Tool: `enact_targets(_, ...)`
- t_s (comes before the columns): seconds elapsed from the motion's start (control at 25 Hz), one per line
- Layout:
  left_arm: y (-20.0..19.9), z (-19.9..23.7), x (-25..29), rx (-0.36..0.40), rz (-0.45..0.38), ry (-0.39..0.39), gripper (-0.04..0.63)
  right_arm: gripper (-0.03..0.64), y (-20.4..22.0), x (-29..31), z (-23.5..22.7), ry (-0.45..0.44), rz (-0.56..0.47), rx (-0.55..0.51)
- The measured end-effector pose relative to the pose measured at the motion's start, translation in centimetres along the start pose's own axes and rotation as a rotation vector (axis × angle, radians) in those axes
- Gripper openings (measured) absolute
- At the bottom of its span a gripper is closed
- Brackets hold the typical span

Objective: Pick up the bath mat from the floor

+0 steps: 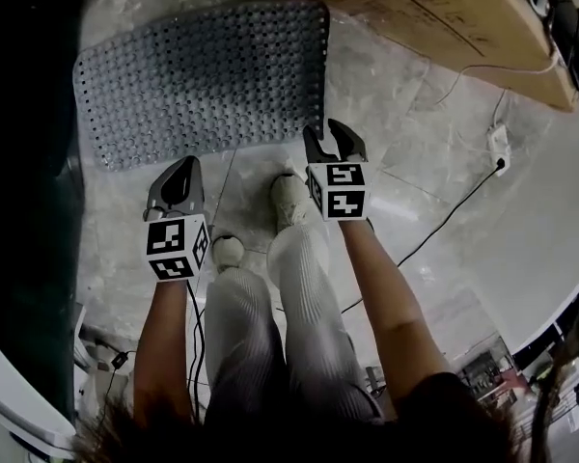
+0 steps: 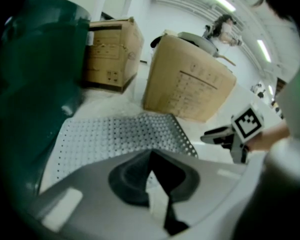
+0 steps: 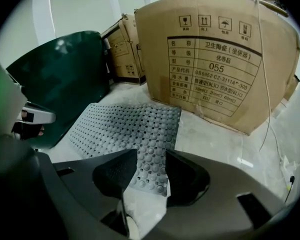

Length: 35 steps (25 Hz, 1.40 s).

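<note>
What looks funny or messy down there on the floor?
Nothing is spilled or broken. The bath mat lies flat but slanted, not lined up with the cardboard box beside its far corner. A loose black cable trails across the floor towards the person's shoes, which looks easy to trip on.

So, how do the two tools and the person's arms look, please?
The left tool and the right tool each have a grey shell, dark tapered pads and a white cube with black square markers. The forearms are bare, without sleeves. A thin black cable runs beside the left forearm.
</note>
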<state>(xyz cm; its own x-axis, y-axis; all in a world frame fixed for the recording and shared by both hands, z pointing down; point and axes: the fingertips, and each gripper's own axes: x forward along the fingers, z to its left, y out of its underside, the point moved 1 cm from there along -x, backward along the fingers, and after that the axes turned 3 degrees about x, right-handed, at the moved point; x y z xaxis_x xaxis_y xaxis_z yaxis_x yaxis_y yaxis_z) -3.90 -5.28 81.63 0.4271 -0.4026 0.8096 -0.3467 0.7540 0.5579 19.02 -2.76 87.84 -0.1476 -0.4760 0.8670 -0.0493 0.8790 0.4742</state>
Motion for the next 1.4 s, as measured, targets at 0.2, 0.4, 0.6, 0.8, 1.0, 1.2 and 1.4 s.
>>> enact_targets(0.2,1.5,0.1,3.4,0.03,-0.002,0.022,0.008,0.161,2.0,2.9,-2.2,0.044,-0.004,0.015)
enact_targets(0.4,3.0,0.6,6.3,0.044,-0.012,0.025,0.008,0.163,3.8,5.6,-3.7,0.061,0.004,0.002)
enact_targets(0.6,4.4,1.7,9.0,0.027,-0.021,0.014,0.008,0.166,5.1,8.4,-4.7,0.071,0.015,0.016)
enact_targets(0.8,5.2,1.8,10.5,0.038,-0.015,0.023,0.008,0.166,5.6,10.0,-5.4,0.068,0.016,0.012)
enact_targets(1.0,5.8,2.0,11.7,0.05,-0.015,0.027,0.008,0.166,5.8,11.3,-6.3,0.055,0.011,0.068)
enact_targets(1.2,5.6,2.3,12.2,0.05,-0.022,0.025,0.008,0.145,6.4,12.3,-6.2,0.023,0.041,0.111)
enact_targets(1.4,5.9,2.7,11.4,0.059,-0.015,0.018,0.008,0.058,6.2,11.8,-6.5,0.06,0.039,0.121)
